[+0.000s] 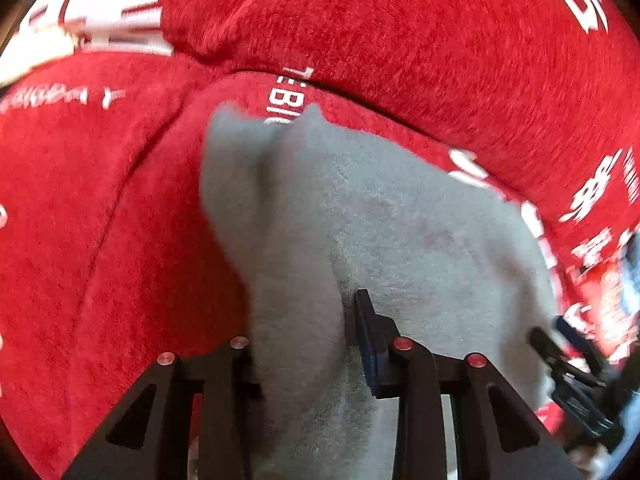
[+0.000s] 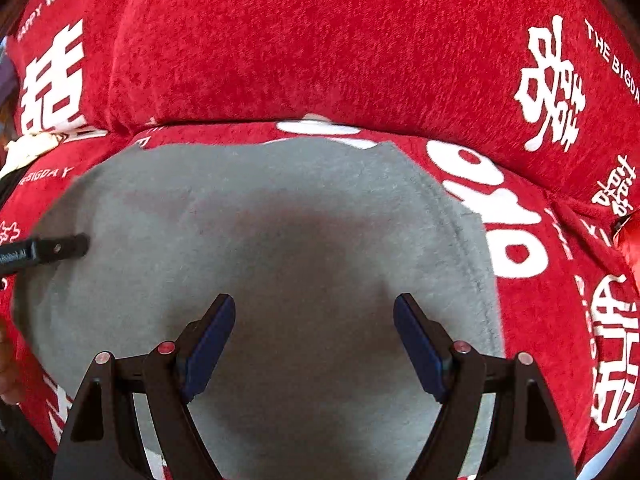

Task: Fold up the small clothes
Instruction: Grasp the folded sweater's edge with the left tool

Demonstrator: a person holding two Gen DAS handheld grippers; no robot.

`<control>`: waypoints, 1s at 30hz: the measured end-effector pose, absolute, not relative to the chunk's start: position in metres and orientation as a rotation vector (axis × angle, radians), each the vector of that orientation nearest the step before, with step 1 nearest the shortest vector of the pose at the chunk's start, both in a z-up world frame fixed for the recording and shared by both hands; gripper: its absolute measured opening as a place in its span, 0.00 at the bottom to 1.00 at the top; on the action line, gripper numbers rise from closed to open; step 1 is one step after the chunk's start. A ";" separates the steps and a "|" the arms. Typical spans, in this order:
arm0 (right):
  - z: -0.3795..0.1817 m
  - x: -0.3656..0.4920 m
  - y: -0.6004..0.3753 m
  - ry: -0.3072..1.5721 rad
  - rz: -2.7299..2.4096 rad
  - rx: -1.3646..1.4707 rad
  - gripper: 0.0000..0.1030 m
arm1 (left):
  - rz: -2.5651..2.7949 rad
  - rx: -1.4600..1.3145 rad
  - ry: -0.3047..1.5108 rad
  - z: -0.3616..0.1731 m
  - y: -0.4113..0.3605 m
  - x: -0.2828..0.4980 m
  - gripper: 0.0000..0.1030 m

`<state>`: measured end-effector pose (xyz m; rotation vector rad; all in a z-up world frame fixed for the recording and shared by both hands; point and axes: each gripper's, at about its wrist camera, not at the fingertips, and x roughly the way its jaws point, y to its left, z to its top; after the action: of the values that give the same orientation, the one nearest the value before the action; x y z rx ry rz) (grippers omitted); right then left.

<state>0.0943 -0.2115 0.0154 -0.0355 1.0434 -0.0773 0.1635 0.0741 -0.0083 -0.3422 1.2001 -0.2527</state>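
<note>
A small grey fleece garment (image 2: pixel 280 240) lies on a red blanket. In the left wrist view the grey garment (image 1: pixel 400 220) has a raised fold of cloth between my fingers. My left gripper (image 1: pixel 304 320) is shut on that fold; the left finger is hidden behind the cloth. My right gripper (image 2: pixel 314 320) is open and empty, hovering just above the middle of the garment. The left gripper's tip (image 2: pixel 60 249) shows at the garment's left edge in the right wrist view. The right gripper (image 1: pixel 560 344) shows at the far right of the left wrist view.
The red blanket (image 2: pixel 320 40) with white characters and lettering covers everything around the garment. A thick rolled or padded part of it (image 1: pixel 400 32) rises just behind the garment. A red shiny object (image 2: pixel 630 232) sits at the right edge.
</note>
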 end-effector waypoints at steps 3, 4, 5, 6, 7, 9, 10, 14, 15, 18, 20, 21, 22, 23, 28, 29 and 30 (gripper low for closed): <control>0.013 0.120 -0.209 1.077 -0.087 -0.037 0.81 | -0.247 -0.370 1.213 -0.010 0.079 0.164 0.28; 0.009 0.132 -0.205 1.095 -0.087 -0.042 0.81 | -0.239 -0.374 1.215 -0.008 0.079 0.163 0.27; 0.003 0.143 -0.201 1.119 -0.088 -0.049 0.81 | -0.236 -0.373 1.213 -0.007 0.078 0.163 0.27; -0.006 0.160 -0.193 1.156 -0.086 -0.063 0.81 | -0.233 -0.370 1.210 -0.004 0.077 0.163 0.26; -0.011 0.170 -0.187 1.172 -0.085 -0.072 0.82 | -0.233 -0.369 1.209 -0.001 0.077 0.162 0.26; -0.017 0.192 -0.178 1.182 -0.106 -0.093 0.82 | -0.245 -0.375 1.200 0.005 0.077 0.160 0.26; -0.021 0.203 -0.175 1.194 -0.110 -0.094 0.83 | -0.252 -0.380 1.197 0.008 0.077 0.160 0.25; -0.033 0.239 -0.183 1.226 -0.171 -0.008 1.00 | -0.247 -0.356 1.199 0.008 0.075 0.160 0.25; -0.035 0.245 -0.188 1.240 -0.174 0.023 1.00 | -0.240 -0.352 1.208 0.006 0.075 0.161 0.25; -0.023 0.244 -0.188 1.258 -0.197 0.051 0.99 | -0.231 -0.347 1.219 -0.001 0.077 0.163 0.25; -0.009 0.226 -0.180 1.200 -0.178 0.026 0.99 | -0.220 -0.326 1.219 -0.005 0.074 0.163 0.25; -0.005 0.217 -0.175 1.181 -0.174 0.001 0.99 | -0.210 -0.308 1.218 -0.006 0.072 0.162 0.25; -0.003 0.209 -0.169 1.166 -0.173 -0.029 0.99 | -0.203 -0.299 1.216 -0.008 0.071 0.161 0.25; -0.005 0.202 -0.165 1.164 -0.179 -0.057 0.99 | -0.195 -0.292 1.214 -0.008 0.070 0.161 0.25; -0.015 0.171 -0.153 1.135 -0.211 -0.151 0.99 | -0.176 -0.270 1.210 -0.001 0.068 0.159 0.25; -0.013 0.165 -0.153 1.136 -0.209 -0.145 0.99 | -0.173 -0.266 1.210 0.000 0.068 0.159 0.25; -0.008 0.153 -0.154 1.118 -0.211 -0.130 0.99 | -0.167 -0.259 1.211 0.001 0.067 0.159 0.25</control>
<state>0.1534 -0.1545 -0.0078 -0.1302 1.1176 -0.2108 0.1592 0.0669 0.0009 -0.2587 1.2106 -0.1672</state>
